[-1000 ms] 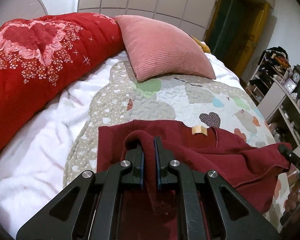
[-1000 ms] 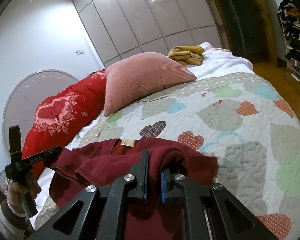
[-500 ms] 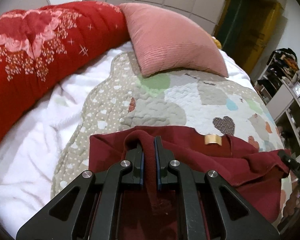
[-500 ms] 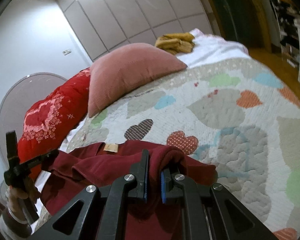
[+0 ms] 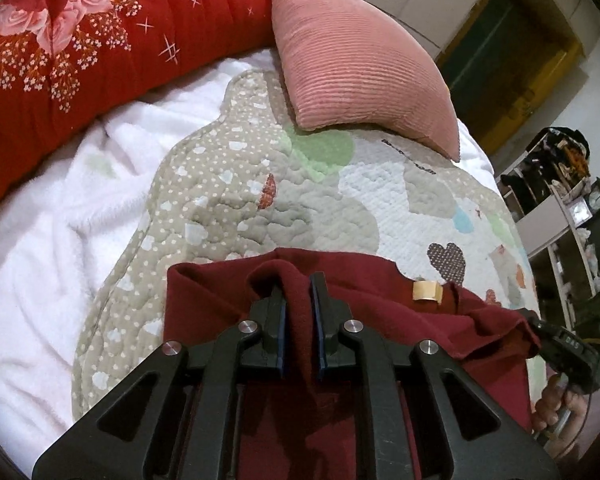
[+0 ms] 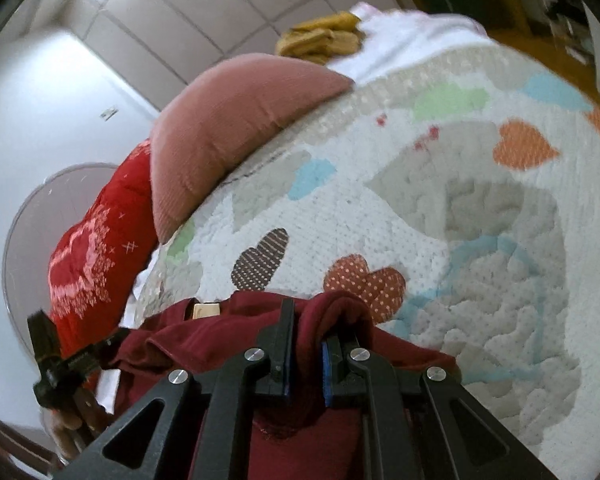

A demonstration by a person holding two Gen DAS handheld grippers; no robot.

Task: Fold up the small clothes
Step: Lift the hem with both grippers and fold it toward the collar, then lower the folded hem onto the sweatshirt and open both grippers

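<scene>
A dark red garment (image 5: 384, 292) with a tan neck label (image 5: 427, 291) hangs spread between my two grippers, low over the heart-patterned quilt (image 5: 260, 208). My left gripper (image 5: 299, 280) pinches a fold of its edge; the jaws are opening slightly, with the fabric still pressed between the pads. My right gripper (image 6: 312, 320) is shut on a bunched fold of the same garment (image 6: 220, 332). Each view shows the other gripper at the garment's far corner: the right gripper (image 5: 537, 320) and the left gripper (image 6: 118, 336), each held by a hand.
A pink ribbed cushion (image 5: 356, 68) and a red flowered duvet (image 5: 80, 60) lie at the head of the bed. A white fleece blanket (image 5: 40, 260) borders the quilt. Folded yellow cloth (image 6: 324, 38) sits far back. Cluttered shelves (image 5: 560, 208) stand beside the bed.
Both grippers have sunk and moved forward over the quilt, carrying the garment with them. Both views have rolled and now look more steeply down at the bed.
</scene>
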